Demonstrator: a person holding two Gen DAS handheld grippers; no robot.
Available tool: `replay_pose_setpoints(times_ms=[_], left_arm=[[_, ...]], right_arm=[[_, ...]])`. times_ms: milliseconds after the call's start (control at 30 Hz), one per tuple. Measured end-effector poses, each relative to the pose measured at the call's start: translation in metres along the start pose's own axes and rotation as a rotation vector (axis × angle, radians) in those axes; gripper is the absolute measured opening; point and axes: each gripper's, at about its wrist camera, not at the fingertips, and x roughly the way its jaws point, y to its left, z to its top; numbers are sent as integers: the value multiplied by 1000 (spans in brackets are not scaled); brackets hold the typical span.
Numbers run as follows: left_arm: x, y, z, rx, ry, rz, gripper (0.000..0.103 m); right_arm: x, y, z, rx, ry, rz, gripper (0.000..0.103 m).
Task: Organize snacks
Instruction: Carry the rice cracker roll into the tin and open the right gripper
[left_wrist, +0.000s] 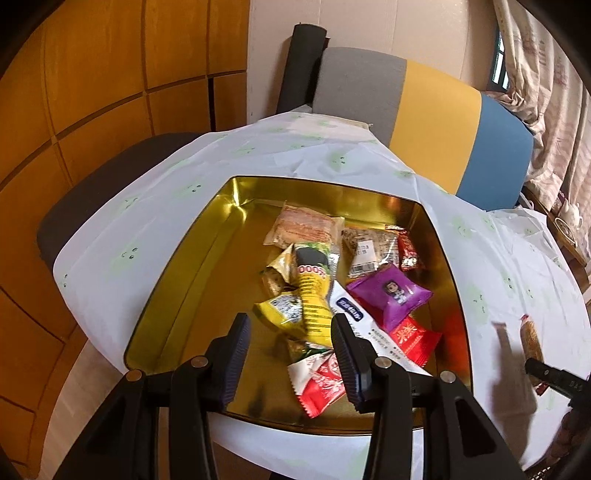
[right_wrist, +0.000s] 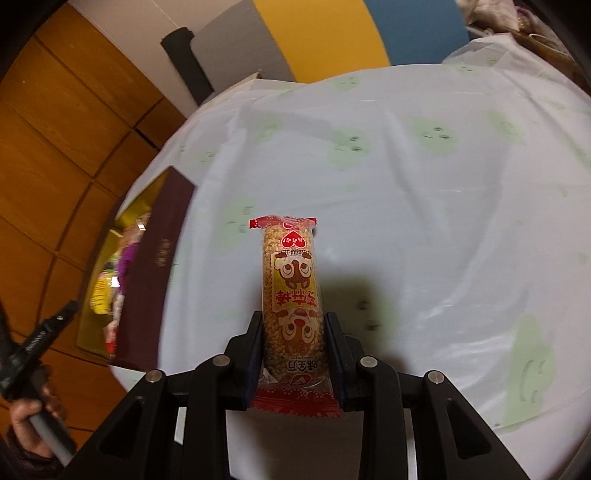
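A gold tin box (left_wrist: 177, 280) sits on the white tablecloth and holds several wrapped snacks: a yellow packet (left_wrist: 310, 295), a purple packet (left_wrist: 391, 295), red packets (left_wrist: 413, 339) and a pale rice-cracker packet (left_wrist: 303, 230). My left gripper (left_wrist: 291, 332) hovers open and empty over the near side of the tin. My right gripper (right_wrist: 293, 325) is shut on a long sesame-bar snack (right_wrist: 293, 280) with red wrapper ends, held above the cloth right of the tin (right_wrist: 107, 258). That snack shows at the right edge of the left wrist view (left_wrist: 530, 336).
The round table carries a white cloth with green faces (right_wrist: 406, 184). A dark red lid or box side (right_wrist: 155, 280) stands by the tin. A grey, yellow and blue chair back (left_wrist: 424, 122) stands behind the table. Wooden panels (left_wrist: 92, 92) lie to the left.
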Motion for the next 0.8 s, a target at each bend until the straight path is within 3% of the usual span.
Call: replay_pose_setpoints(times_ms=[200,500,667,800], left_arm=[[2,10,-1,-23,2,10,46],[2,20,-1,-48,-4,11,46],[5,27,-3,-63,7,15,46],[8,33,-5,-73,19,15,46]], right_arm=[[-7,55,11,-110,-20,83,31],[19,186,15,-396,22,194,31],[54,231,1,-538,70,169,31],[93,238,-9,-574,153,108,33]])
